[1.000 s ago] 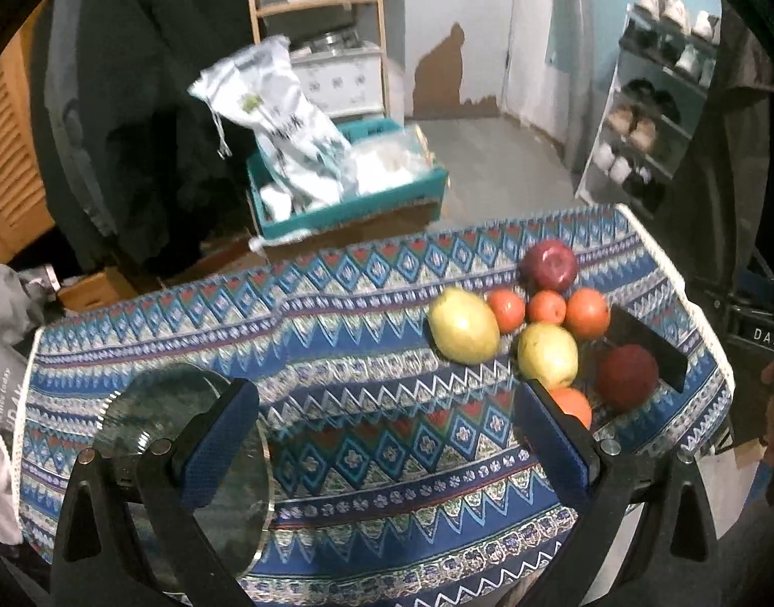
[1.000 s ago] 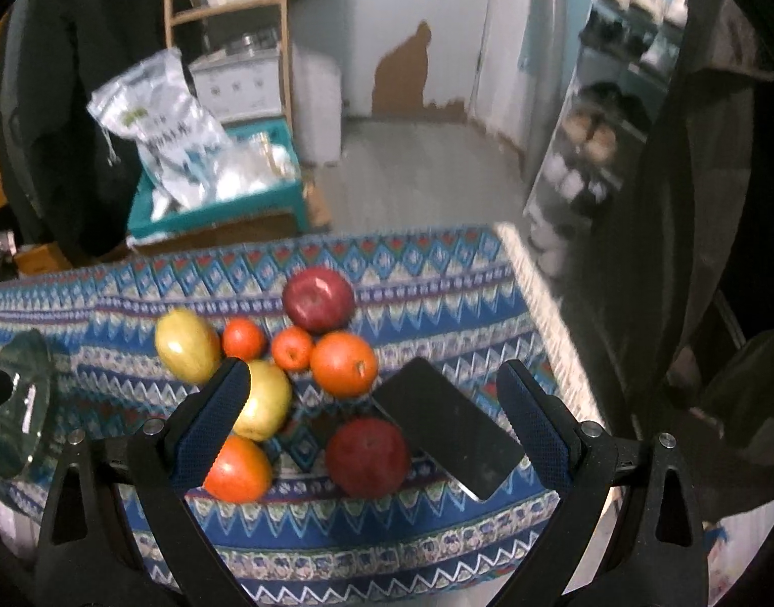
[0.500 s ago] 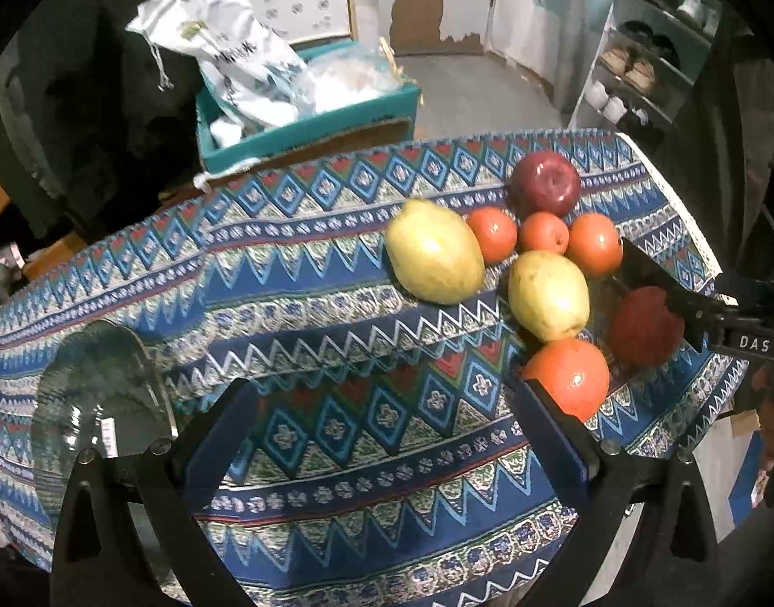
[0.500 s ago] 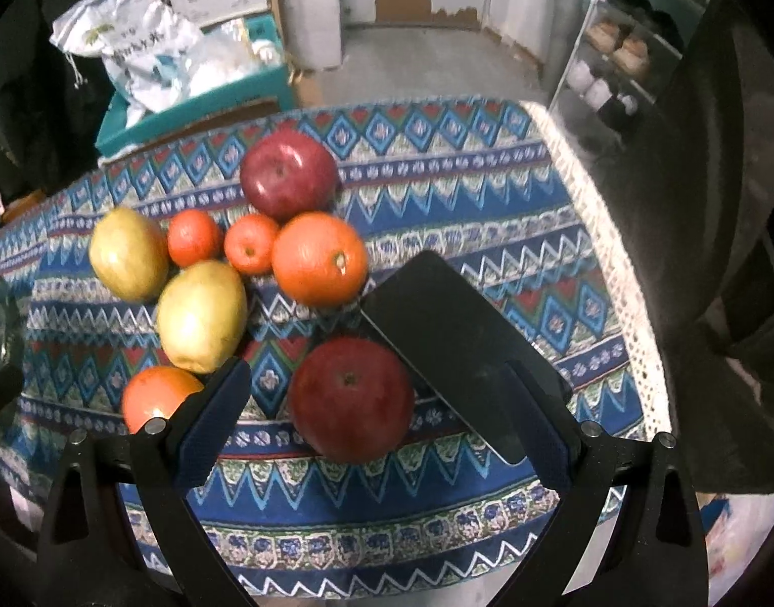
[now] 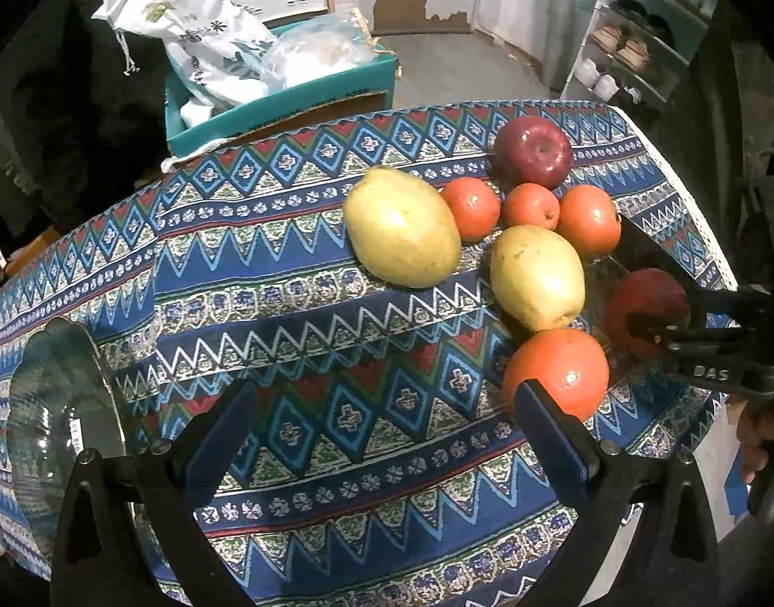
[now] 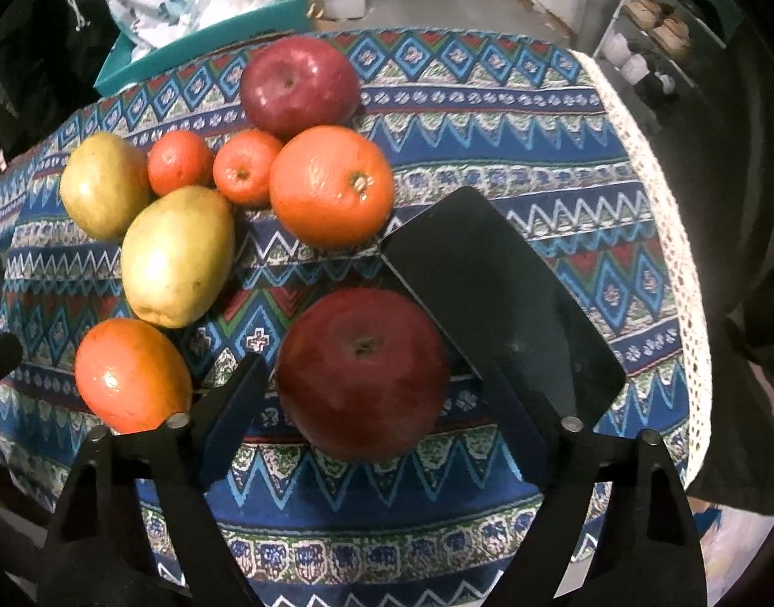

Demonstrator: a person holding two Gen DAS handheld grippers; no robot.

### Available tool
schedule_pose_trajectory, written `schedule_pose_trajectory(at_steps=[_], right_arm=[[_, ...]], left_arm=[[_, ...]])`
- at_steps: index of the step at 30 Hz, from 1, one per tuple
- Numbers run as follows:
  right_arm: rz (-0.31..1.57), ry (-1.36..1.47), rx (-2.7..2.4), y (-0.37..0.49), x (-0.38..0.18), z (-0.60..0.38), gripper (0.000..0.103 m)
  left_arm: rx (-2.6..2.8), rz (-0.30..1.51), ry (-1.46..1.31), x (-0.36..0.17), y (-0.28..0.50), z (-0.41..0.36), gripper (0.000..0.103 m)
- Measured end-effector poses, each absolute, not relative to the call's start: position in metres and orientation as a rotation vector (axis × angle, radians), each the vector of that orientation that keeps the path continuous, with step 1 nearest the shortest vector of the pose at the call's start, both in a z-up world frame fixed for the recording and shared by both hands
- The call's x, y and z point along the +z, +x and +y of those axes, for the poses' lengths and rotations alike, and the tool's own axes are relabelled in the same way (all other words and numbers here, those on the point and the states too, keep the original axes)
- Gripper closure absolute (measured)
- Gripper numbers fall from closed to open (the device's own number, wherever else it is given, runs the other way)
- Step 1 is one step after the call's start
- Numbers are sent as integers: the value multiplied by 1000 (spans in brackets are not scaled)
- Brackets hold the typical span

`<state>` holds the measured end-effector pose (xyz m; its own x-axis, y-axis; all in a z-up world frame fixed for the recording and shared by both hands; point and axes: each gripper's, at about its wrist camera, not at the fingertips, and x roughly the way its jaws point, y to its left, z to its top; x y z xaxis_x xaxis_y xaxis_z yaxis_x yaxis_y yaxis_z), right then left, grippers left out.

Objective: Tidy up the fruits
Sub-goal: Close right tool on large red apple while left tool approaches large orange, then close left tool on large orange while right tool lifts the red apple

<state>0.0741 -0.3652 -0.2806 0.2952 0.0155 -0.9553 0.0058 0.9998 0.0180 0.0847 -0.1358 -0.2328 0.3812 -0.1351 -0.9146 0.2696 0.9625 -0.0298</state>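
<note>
Fruits lie clustered on the right part of a patterned tablecloth, and the nearest of them, a dark red apple, sits between the fingers of the right gripper, whose jaws are closing around it with a gap still showing on either side. Touching or just beside that apple on its right lies a flat black slab, set at a slant. To the apple's left is an orange; beyond that a yellow-green pear and a second pear further left. Behind these sit a large orange and two small mandarins, with a second red apple farthest back. The left gripper hangs wide open over bare cloth, holding nothing, its right finger just before the near orange. A clear glass plate rests at the table's left end. Past the table stands a teal box holding bags.
</note>
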Motion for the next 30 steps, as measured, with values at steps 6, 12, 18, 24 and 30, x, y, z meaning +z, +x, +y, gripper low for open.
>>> schedule_pose_trajectory(at_steps=[6,12,18,24,30], right_arm=[[1277,14,29,76,-289,-361,28],[1261,-1,15,72,-284,-361,29],[1211,-6,-11,60,-266,-369,28],[1210,2,-38,48,-268,-379,28],[1212,31,-50,42,-272,-390,28]], left_arm=[[-297,1148,138,-233,82,-148,1],[-333,1160,129,-236,81,-163,1],[-356,1187,118,-246,79,-182,1],[-368,1210,154,-258,76,-204,1],[-376,1223,164,-268,75,-218,1]])
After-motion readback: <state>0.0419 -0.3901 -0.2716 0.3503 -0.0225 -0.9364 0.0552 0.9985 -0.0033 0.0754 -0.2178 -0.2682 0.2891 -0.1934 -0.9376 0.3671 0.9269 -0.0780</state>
